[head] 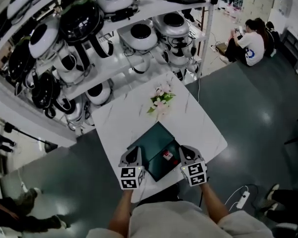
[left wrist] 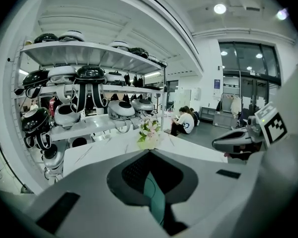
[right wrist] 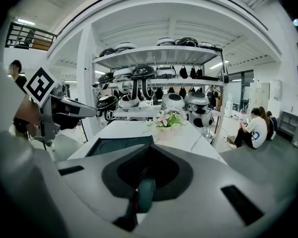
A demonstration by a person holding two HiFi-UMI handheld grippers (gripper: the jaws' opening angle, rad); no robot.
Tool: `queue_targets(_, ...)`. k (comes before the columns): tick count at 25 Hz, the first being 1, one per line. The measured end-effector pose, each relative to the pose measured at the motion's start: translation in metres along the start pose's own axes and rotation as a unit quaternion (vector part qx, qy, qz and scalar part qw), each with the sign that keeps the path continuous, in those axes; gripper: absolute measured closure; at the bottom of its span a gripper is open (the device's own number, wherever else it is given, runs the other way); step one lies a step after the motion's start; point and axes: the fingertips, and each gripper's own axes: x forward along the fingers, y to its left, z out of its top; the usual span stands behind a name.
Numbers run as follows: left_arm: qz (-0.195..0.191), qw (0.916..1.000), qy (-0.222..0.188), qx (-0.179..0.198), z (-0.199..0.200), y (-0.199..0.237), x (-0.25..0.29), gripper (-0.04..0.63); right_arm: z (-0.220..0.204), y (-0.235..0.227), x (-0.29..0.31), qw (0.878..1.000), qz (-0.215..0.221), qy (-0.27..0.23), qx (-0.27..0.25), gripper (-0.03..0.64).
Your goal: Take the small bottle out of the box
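Left gripper [head: 133, 153] is at the near edge of the counter [head: 198, 128], towards its near-left corner. Its own view shows the jaws pressed together with nothing between them.

Right gripper [head: 186, 153] is also at the near edge, towards the near-right corner. Jaws likewise closed and empty, per its own view.

The box [head: 151, 143], dark teal and open-topped, lies flat between the two grippers. It sits skewed to the counter edges and reaches back from the near edge towards the middle.

The small bottle [head: 167, 156], red and white, is inside the box in its right half, just beside the right gripper's tip. Neither gripper touches it.

A bunch of pink and white flowers [head: 160, 99] stands past the box, nearer the far edge and apart from the box.

A shelf rack [head: 114, 58] of white and black helmets runs beyond the far edge.

People sit on the floor [head: 251, 41] well off the far-right corner.
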Motion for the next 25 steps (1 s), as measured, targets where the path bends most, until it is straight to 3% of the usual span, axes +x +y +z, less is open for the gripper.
queue_targets(10,-0.051,0.9984,0.024,-0.007,-0.028,0.02,0.023,0.577,-0.03,0.021,0.022,0.998,-0.037,0.044,0.028,0.595)
queue_targets(20,-0.084,0.9951,0.048,-0.023,-0.065,0.027,0.031,0.577,-0.08,0.052,0.03,0.992,-0.046,0.106,0.045,0.595)
queue_targets(25,-0.087,0.9942,0.056,-0.029,-0.081,0.031,0.029,0.577,-0.104,0.067,0.034,0.989,-0.039,0.141,0.01,0.595)
